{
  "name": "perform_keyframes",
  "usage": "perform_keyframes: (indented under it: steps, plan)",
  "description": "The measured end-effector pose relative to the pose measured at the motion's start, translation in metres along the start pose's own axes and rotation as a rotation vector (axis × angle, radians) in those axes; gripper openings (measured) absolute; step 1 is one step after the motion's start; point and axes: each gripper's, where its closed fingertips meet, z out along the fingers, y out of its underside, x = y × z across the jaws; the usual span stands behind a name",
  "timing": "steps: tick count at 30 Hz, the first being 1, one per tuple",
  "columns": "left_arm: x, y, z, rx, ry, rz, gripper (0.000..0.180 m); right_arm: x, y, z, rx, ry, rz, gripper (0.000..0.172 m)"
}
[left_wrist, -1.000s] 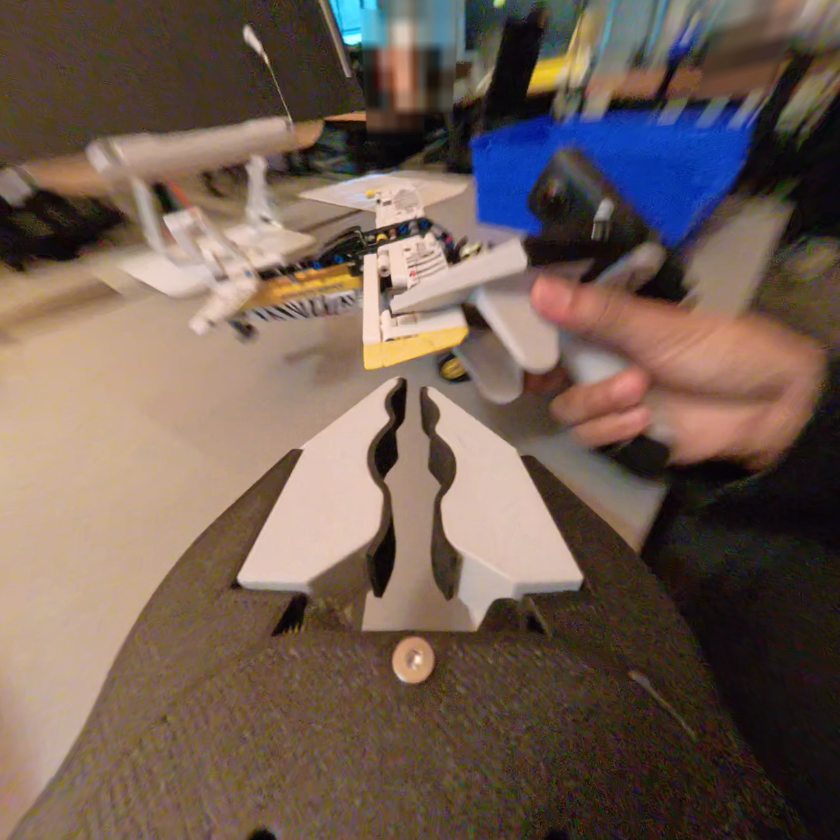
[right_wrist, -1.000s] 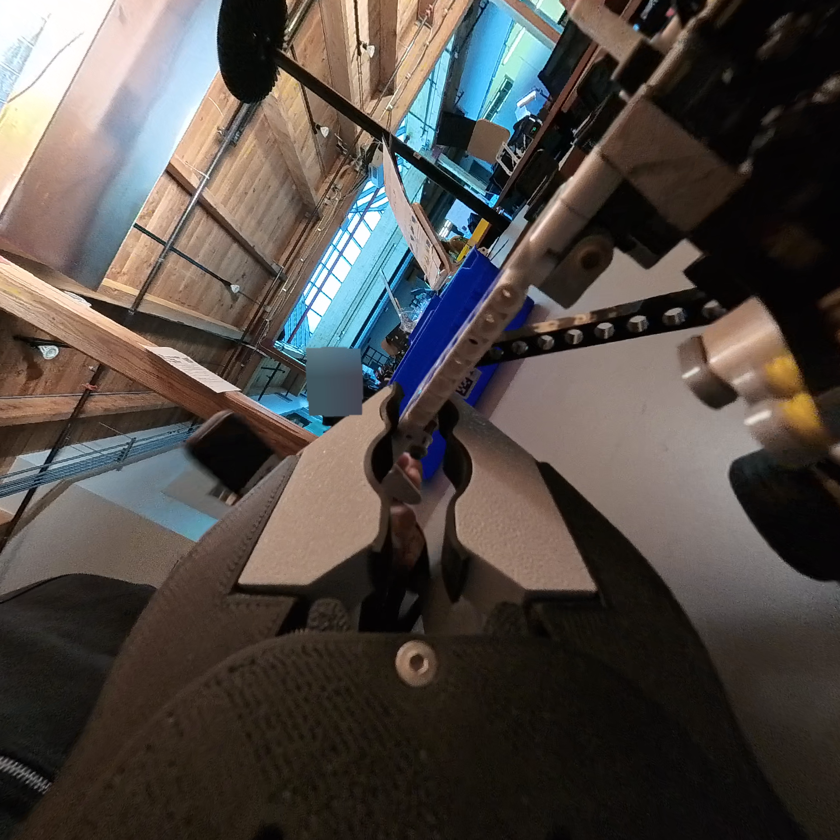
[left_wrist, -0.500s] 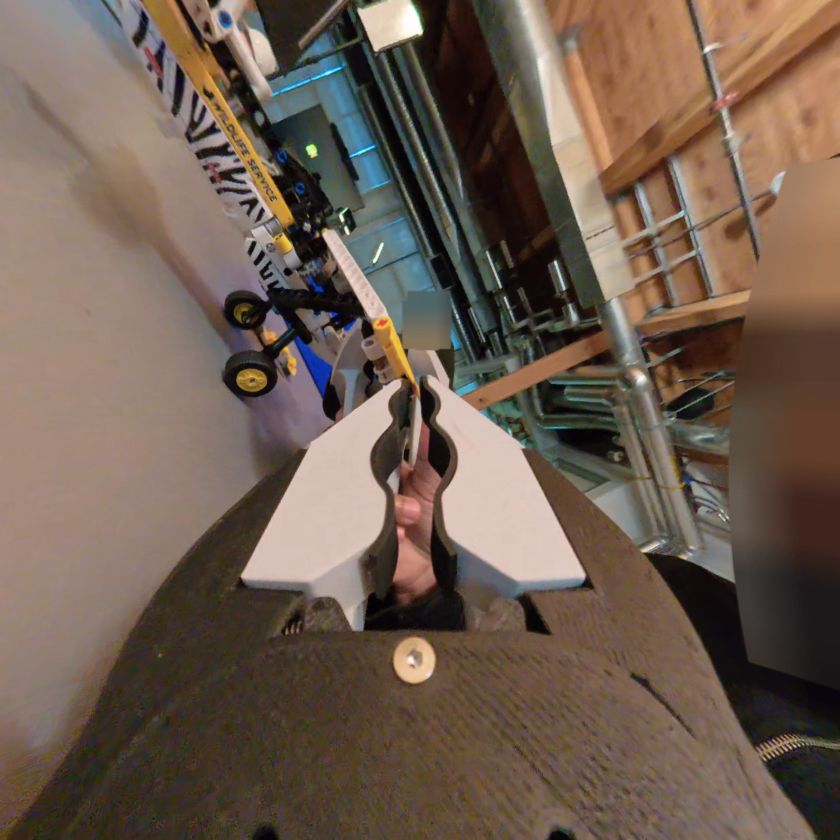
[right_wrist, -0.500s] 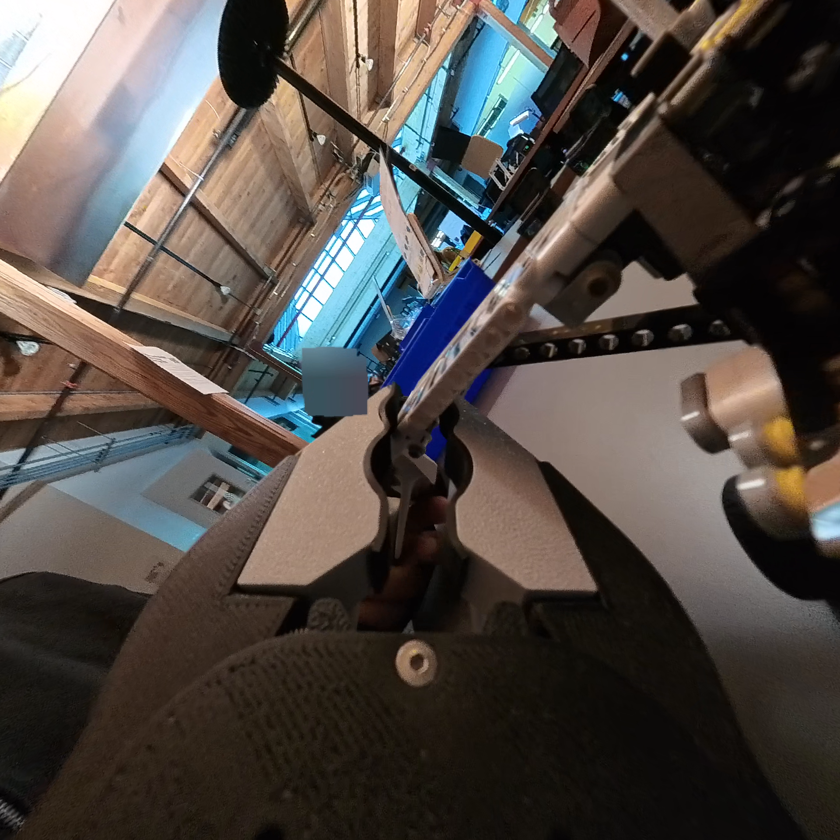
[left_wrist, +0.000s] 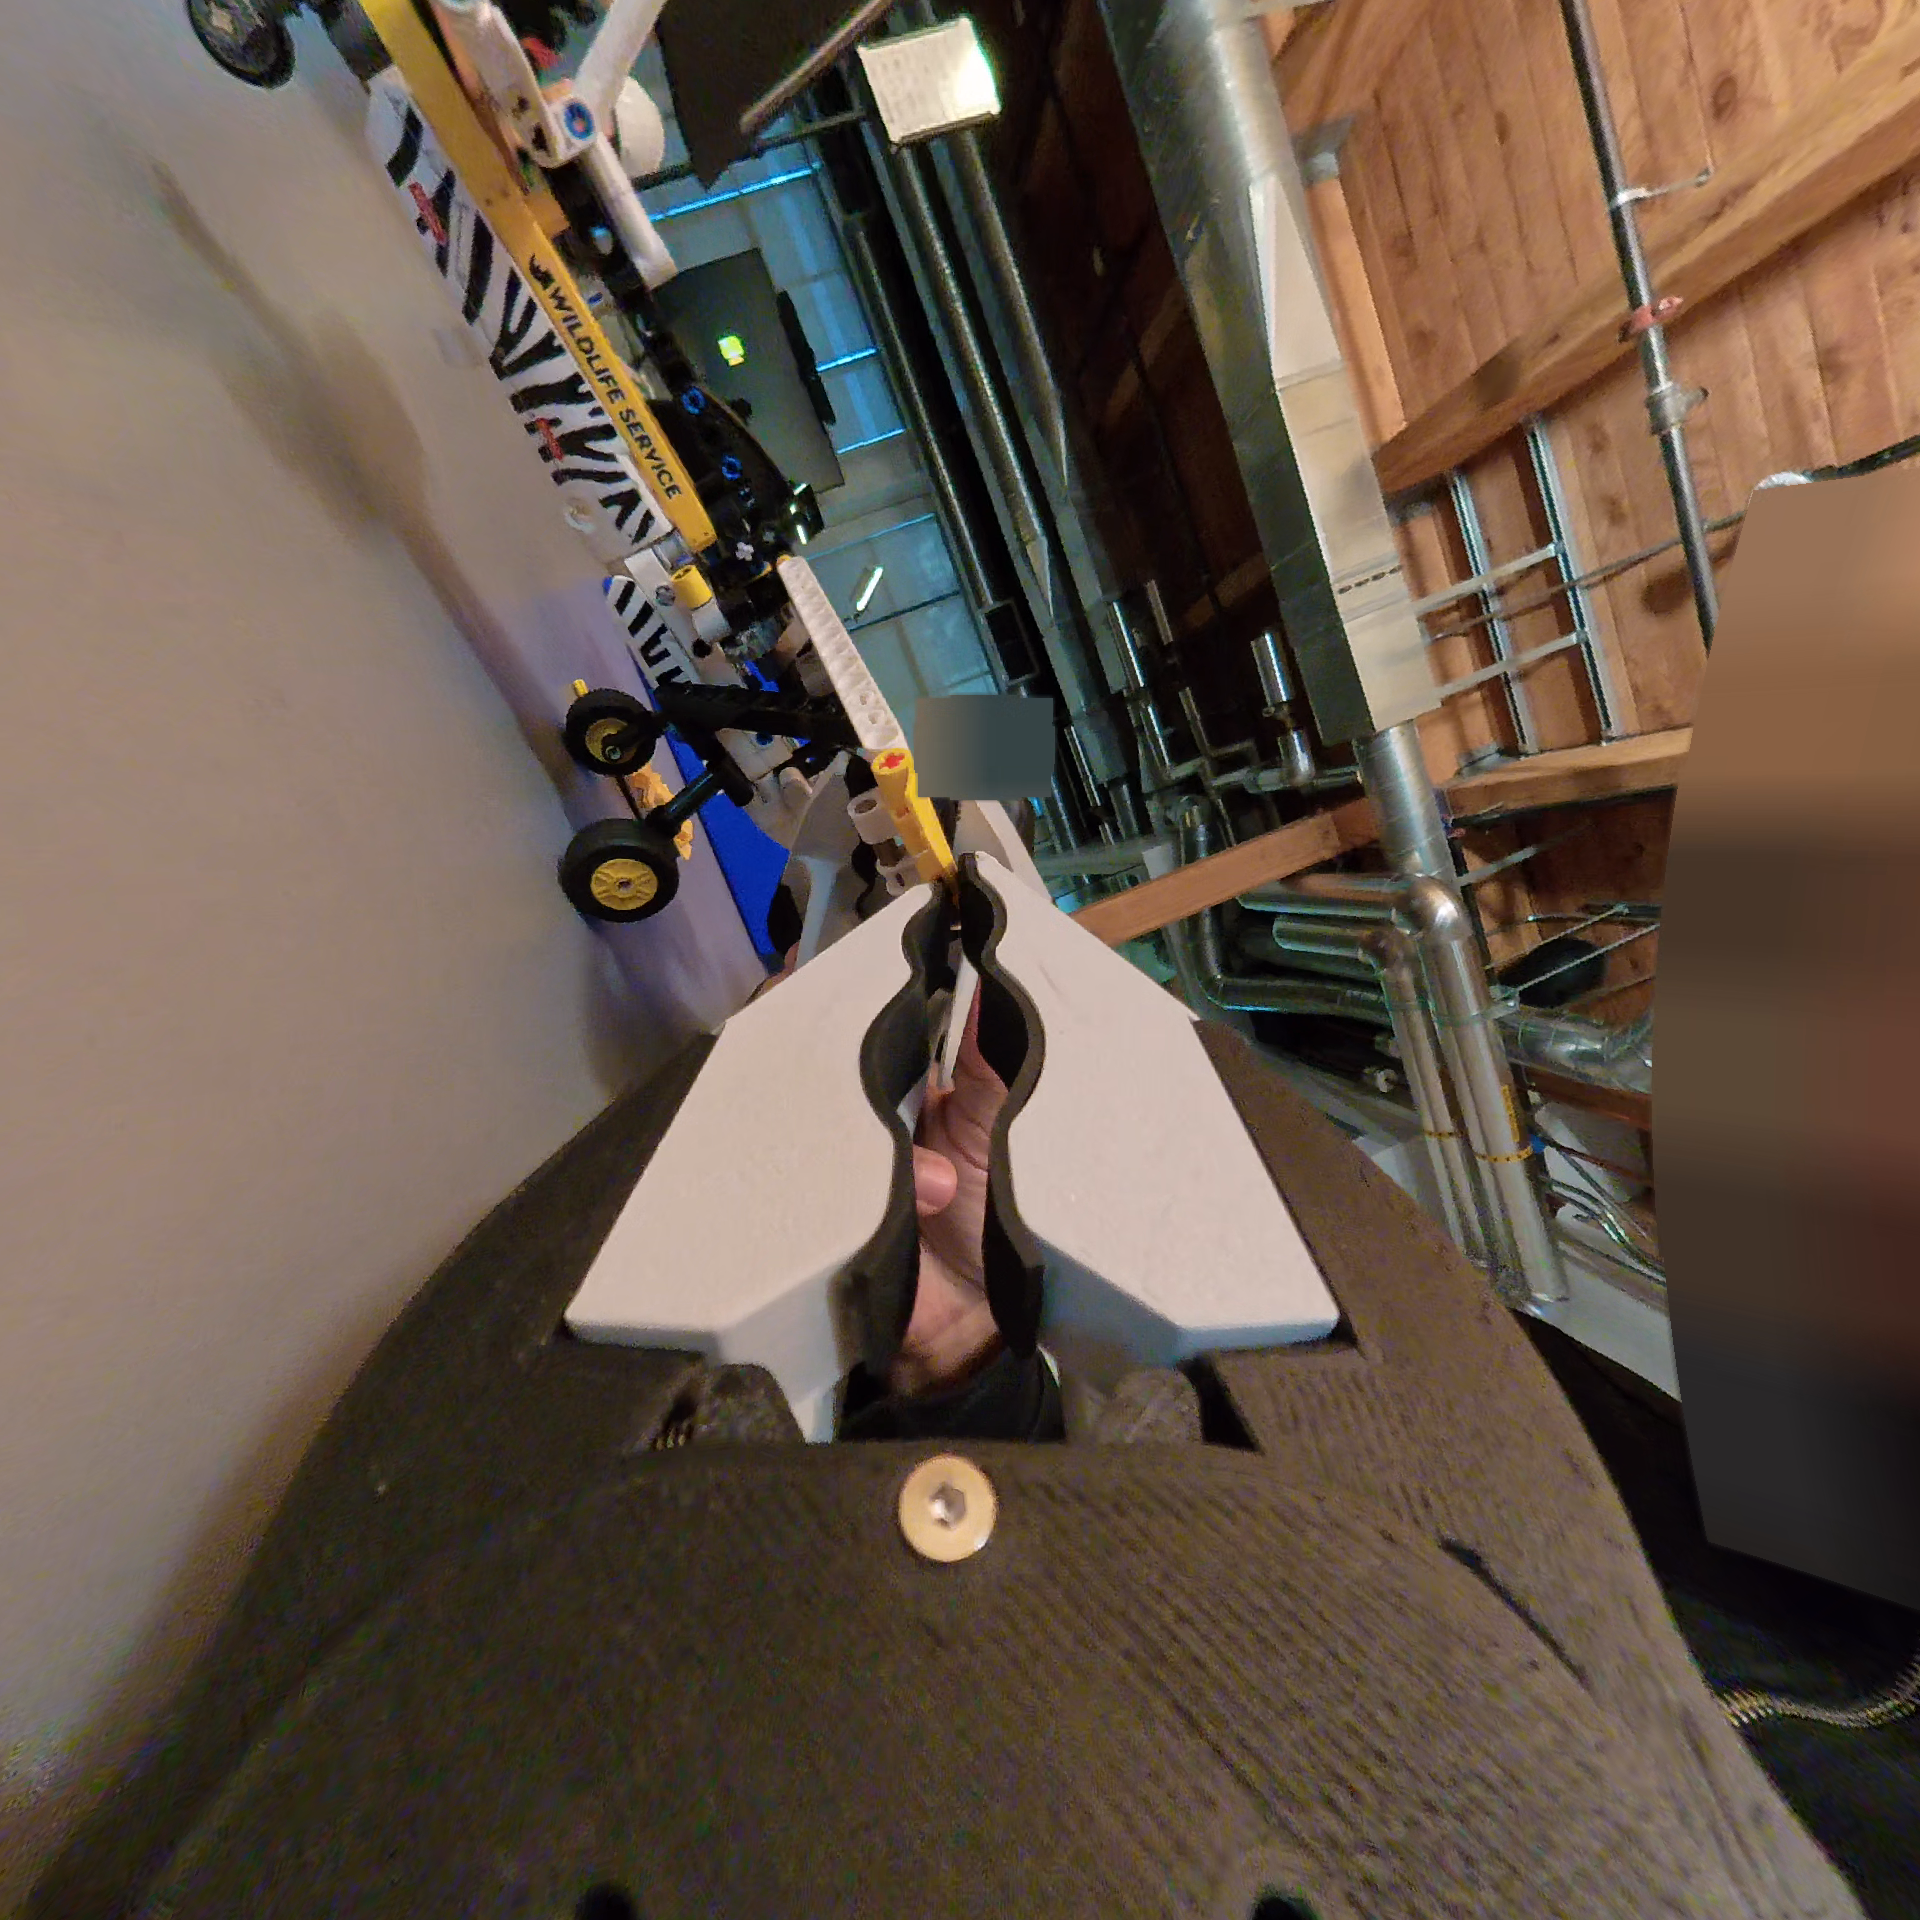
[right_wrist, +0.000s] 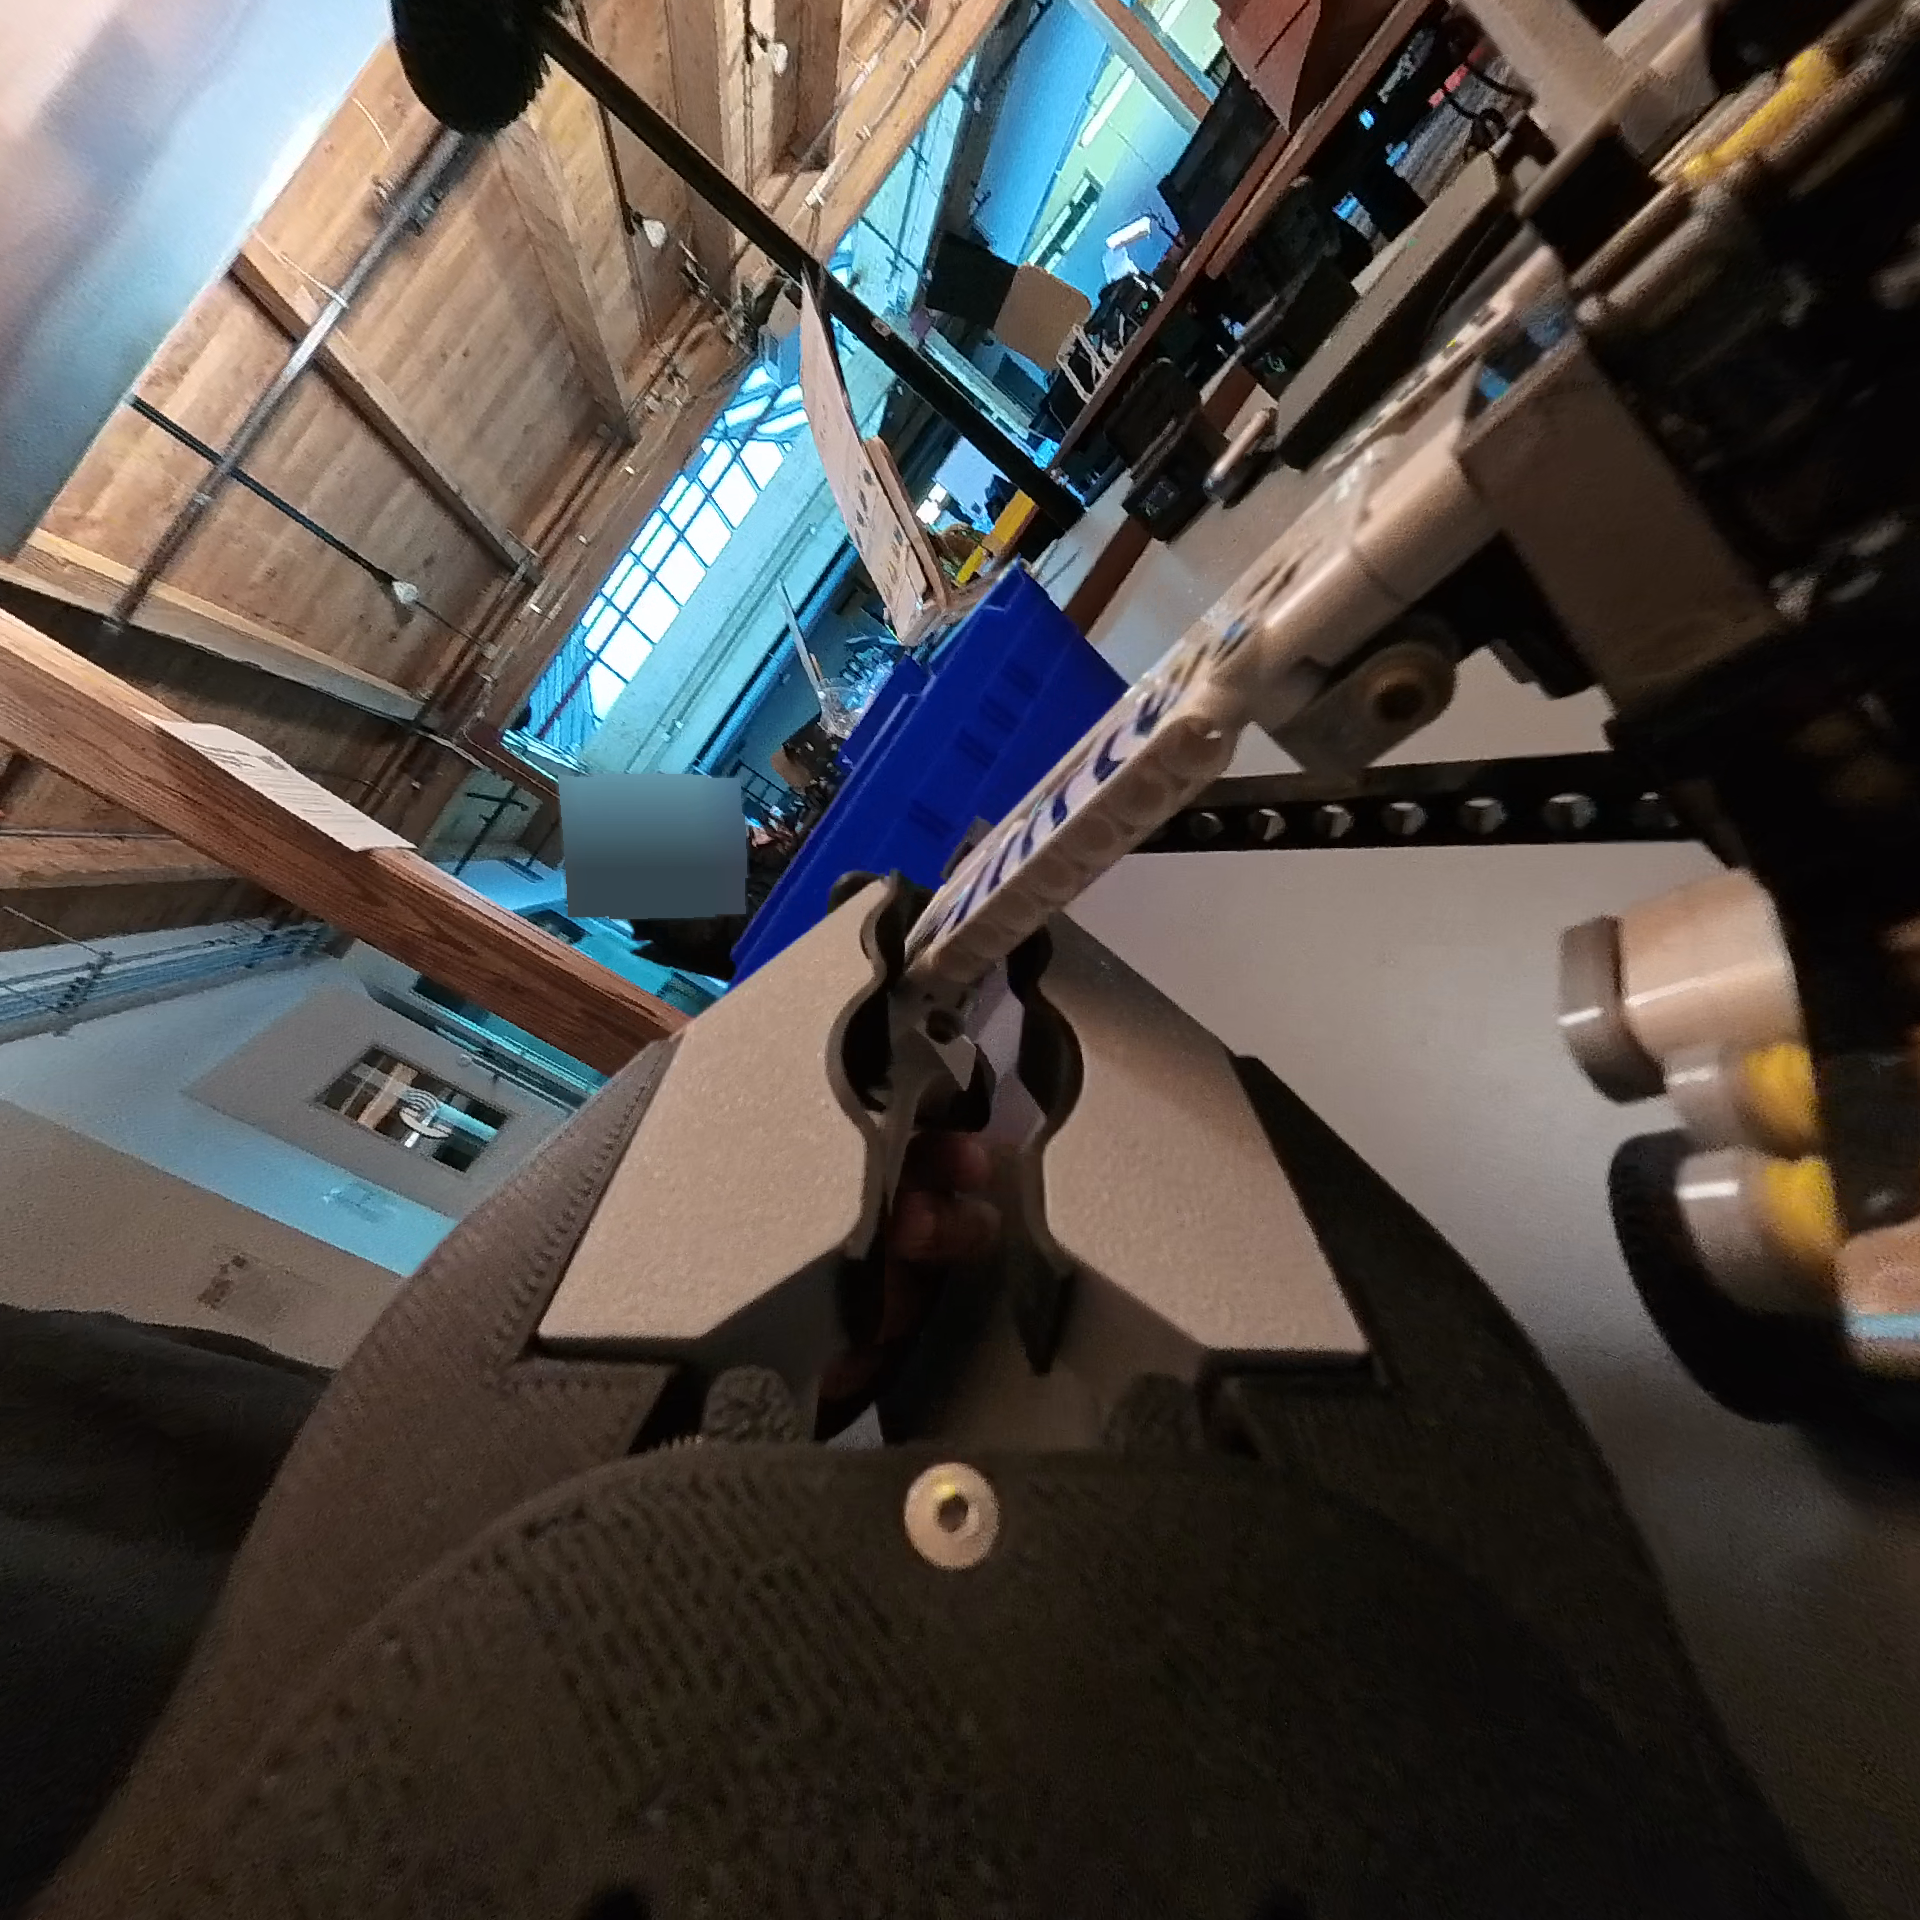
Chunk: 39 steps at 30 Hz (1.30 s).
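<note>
A toy brick model with a zebra-striped, yellow and white body (left_wrist: 561, 416) and black wheels with yellow hubs (left_wrist: 620, 881) is held up beside the pale table (left_wrist: 208, 831). My left gripper (left_wrist: 954, 883) is shut, its tips pinching the end of a yellow beam (left_wrist: 914, 821) on the model. My right gripper (right_wrist: 961, 930) is shut on a white perforated beam (right_wrist: 1081, 831) with dark stripes that runs up to the model's dark body (right_wrist: 1714, 520). A hand (left_wrist: 951, 1195) shows through the left jaws.
Blue bins (right_wrist: 966, 748) stand on the table behind the model. A black perforated beam (right_wrist: 1403, 816) and grey pins with yellow ends (right_wrist: 1683, 997) stick out from the model at the right. Wooden beams and metal pipes (left_wrist: 1455, 987) fill the background. Only a small space, under 4 cm, lies between the two pairs of fingers.
The left gripper swung from a level view over the table to the model and closed on the yellow beam. The right gripper kept its hold on the white beam, which has turned a little in its grasp.
</note>
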Motion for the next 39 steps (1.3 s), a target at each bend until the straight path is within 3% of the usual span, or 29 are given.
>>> perform_keyframes:
  steps: [3,7,12,15,17,22,25,27,32,36,39]
  plan:
    - [-0.002,0.004,-0.001,-0.044,-0.037,0.038,0.000,0.001,0.002,-0.002,-0.021,0.000,0.005,0.018]
    - [-0.001,0.008,-0.009,-0.110,-0.141,0.240,0.002,0.000,0.005,-0.002,-0.031,-0.025,0.043,0.018]
    - [0.004,0.003,-0.025,-0.198,-0.281,0.656,0.028,0.000,0.007,-0.002,-0.062,-0.033,0.047,0.018]
    - [0.003,0.004,-0.023,-0.313,-0.397,0.997,0.037,-0.001,0.008,-0.003,-0.066,-0.045,0.062,0.018]
    - [0.000,0.002,-0.019,-0.372,-0.456,1.203,0.035,-0.002,0.009,-0.003,-0.069,-0.051,0.069,0.018]
    - [-0.008,0.006,-0.007,-0.515,-0.450,1.420,0.032,-0.003,0.008,-0.003,-0.068,-0.061,0.094,0.019]
    - [-0.019,0.000,-0.011,-0.592,-0.539,1.720,0.019,-0.003,0.009,-0.004,-0.071,-0.063,0.095,0.019]
    - [-0.019,-0.003,-0.010,-0.584,-0.569,1.877,0.011,-0.003,0.008,-0.003,-0.069,-0.067,0.098,0.019]
    - [-0.015,0.002,-0.007,-0.517,-0.559,2.019,0.008,-0.003,0.008,-0.001,-0.066,-0.074,0.110,0.019]
    - [-0.014,0.002,-0.005,-0.482,-0.602,2.250,0.004,-0.002,0.008,-0.001,-0.057,-0.083,0.127,0.020]
    - [-0.013,0.001,-0.005,-0.456,-0.622,2.308,0.003,-0.003,0.007,0.000,-0.051,-0.086,0.130,0.020]
